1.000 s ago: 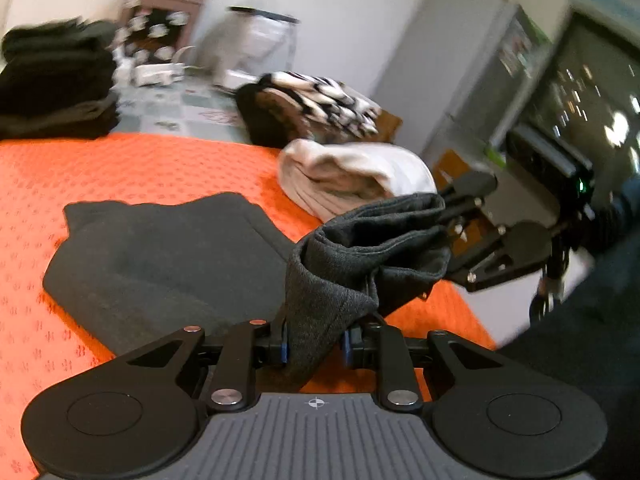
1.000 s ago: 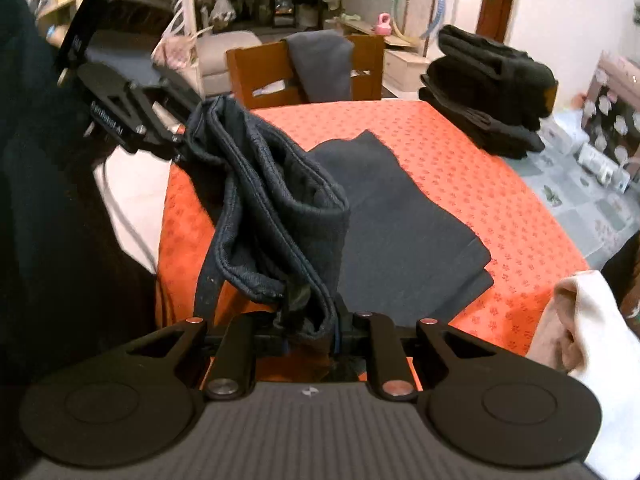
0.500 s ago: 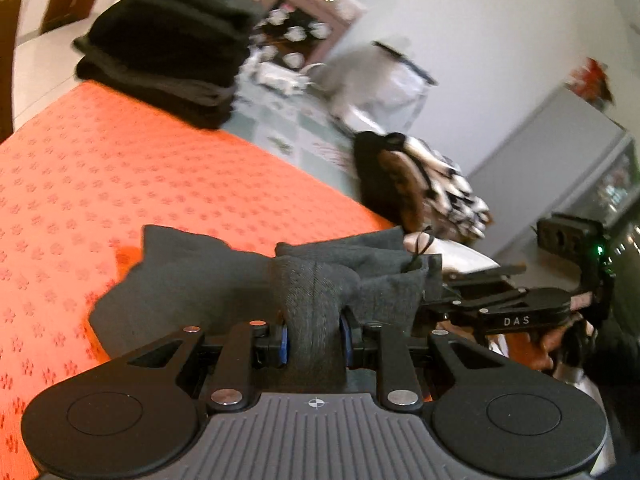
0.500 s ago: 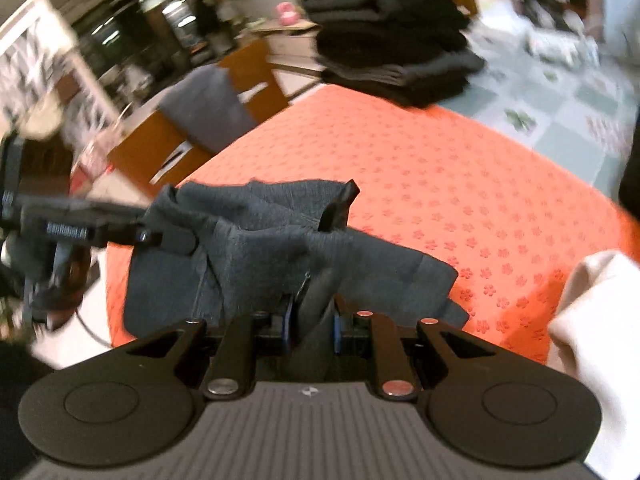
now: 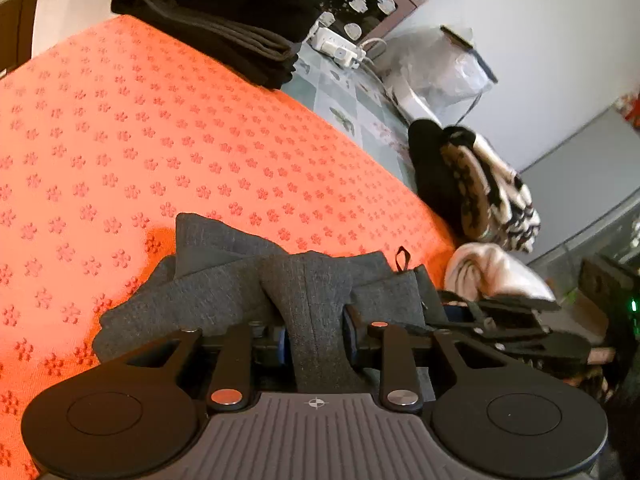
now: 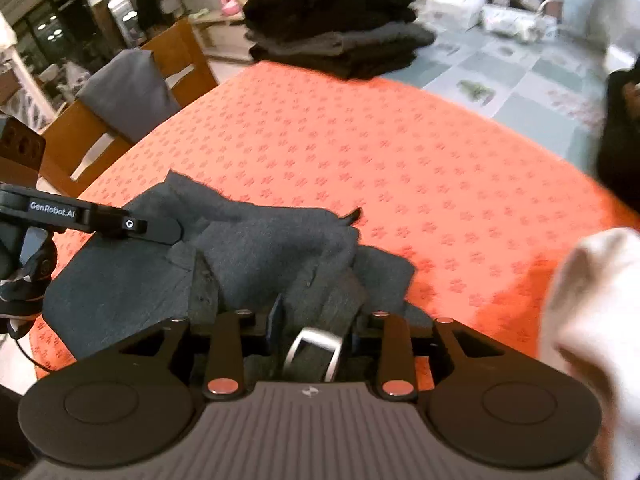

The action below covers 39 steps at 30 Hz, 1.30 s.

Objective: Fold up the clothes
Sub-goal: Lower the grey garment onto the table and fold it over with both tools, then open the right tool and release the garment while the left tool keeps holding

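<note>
1. I count one grey garment (image 5: 224, 292) in work, two grippers, one stack of folded dark clothes (image 5: 224, 16), and one loose white garment (image 6: 592, 320).
2. My left gripper (image 5: 314, 330) pinches a thick fold of the grey garment between its two fingers; the cloth fills the gap between them.
3. My right gripper (image 6: 316, 320) is also closed on the grey garment, with a bunched strip of cloth and a silver metal buckle (image 6: 314, 350) sitting between its fingers.
4. The grey garment lies on the orange tablecloth (image 5: 120, 128), at the near edge of the table, just in front of both grippers.
5. It is dark charcoal, heavy-looking fabric, folded over on itself in several layers, with one flat part spread on the cloth and a rumpled hump on top. A small black loop (image 5: 402, 258) sticks up from one edge.
6. The stack of folded dark clothes sits at the far side of the table, well apart from the grey garment.
7. The white garment lies at the table's right edge, near my right gripper.
8. One wooden chair (image 6: 120, 120) with grey cloth draped over its back stands beyond the table.
</note>
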Available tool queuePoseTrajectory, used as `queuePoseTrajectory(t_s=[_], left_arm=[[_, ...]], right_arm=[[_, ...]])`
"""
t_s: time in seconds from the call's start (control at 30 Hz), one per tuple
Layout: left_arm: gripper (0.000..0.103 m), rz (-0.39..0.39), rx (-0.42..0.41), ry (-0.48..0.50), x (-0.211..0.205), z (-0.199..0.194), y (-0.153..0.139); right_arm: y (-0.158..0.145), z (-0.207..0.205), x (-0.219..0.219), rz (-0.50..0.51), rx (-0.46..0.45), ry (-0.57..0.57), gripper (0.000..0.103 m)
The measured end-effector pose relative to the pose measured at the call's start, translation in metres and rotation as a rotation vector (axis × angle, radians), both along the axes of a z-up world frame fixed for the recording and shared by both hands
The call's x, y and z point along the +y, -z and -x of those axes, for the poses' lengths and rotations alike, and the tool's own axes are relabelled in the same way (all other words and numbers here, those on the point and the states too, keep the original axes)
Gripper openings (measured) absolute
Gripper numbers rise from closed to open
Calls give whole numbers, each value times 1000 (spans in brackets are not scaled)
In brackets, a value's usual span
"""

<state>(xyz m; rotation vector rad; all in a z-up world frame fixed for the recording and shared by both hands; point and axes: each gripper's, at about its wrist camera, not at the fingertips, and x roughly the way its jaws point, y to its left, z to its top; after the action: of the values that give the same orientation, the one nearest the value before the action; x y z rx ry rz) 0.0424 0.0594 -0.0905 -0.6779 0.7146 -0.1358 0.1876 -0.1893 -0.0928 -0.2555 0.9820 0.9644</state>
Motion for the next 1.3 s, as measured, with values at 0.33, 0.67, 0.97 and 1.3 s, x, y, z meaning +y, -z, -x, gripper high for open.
queuePoseTrajectory(t_s=[0.33, 0.67, 0.97, 1.3], left_arm=[[73, -5, -119, -45, 5, 33, -37], [81, -86, -92, -25, -19, 88, -40], [81, -95, -13, 79, -40, 91, 3], [82, -62, -37, 218, -47, 45, 23]], right_arm=[[-55, 64, -31, -24, -256, 26, 39], [-44, 82, 0, -141, -185, -116, 39], [-32, 79, 34, -106, -150, -171, 39], [-19, 71, 38, -57, -108, -118, 39]])
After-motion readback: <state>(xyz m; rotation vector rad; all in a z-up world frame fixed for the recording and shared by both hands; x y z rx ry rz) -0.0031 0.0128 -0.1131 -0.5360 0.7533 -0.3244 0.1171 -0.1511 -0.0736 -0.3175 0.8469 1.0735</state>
